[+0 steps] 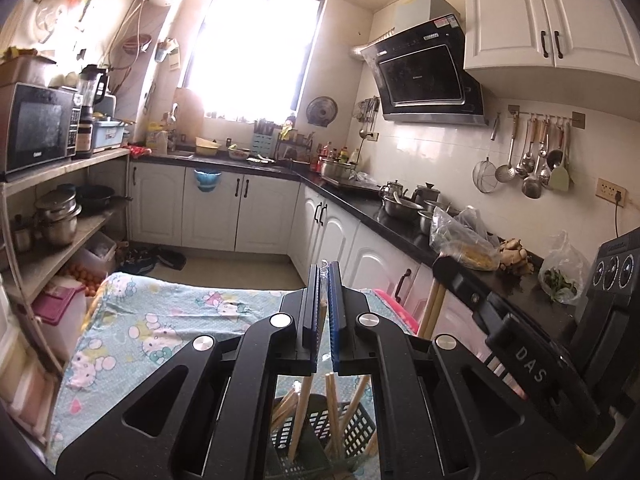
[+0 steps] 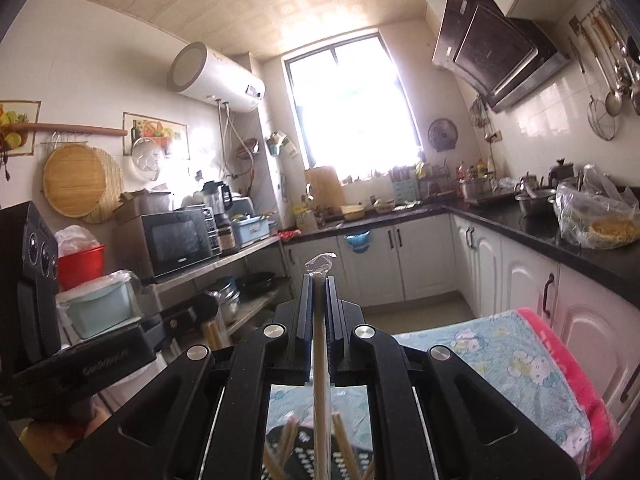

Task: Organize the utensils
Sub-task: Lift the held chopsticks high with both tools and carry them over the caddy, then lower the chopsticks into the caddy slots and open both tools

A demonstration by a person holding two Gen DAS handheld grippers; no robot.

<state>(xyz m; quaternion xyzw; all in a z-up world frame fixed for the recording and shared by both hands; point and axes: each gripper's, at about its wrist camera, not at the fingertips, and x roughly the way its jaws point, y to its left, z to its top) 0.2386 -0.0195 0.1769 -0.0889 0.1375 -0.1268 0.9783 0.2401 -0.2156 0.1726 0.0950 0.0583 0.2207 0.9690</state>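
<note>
Two black, angular jaws of the left tongs (image 1: 323,280) stand nearly pressed together in the left wrist view, ribbed pads facing inward, one of them blue. They are clenched on a thin pale wooden chopstick (image 1: 322,314), seen as a sliver in the slot with a bit of clear wrap at the tips. Below the tongs, through the gap in the frame, a black plastic lattice basket (image 1: 356,432) holds several more wooden chopsticks (image 1: 334,412), leaning at different angles. The basket sits on a low counter covered by a light blue quilted cloth (image 1: 160,320) printed with cartoon cats, with a pink edge at the right. At the right edge the other black tool body intrudes, bearing pale letters.

From the right wrist view, the right tongs (image 2: 319,280) are likewise clenched, gripping a long, straight, pale wooden chopstick in clear film (image 2: 320,344) that runs lengthwise between the pads; crinkled transparent wrap sticks out beyond the tips. Beneath, the perforated black basket (image 2: 304,456) shows again, round-holed, with slanted chopstick ends (image 2: 340,436) rising from it, on the same blue cloth (image 2: 500,360) with its pink border. At left the other black tool body is visible, with a hand (image 2: 64,440) under it.
</note>
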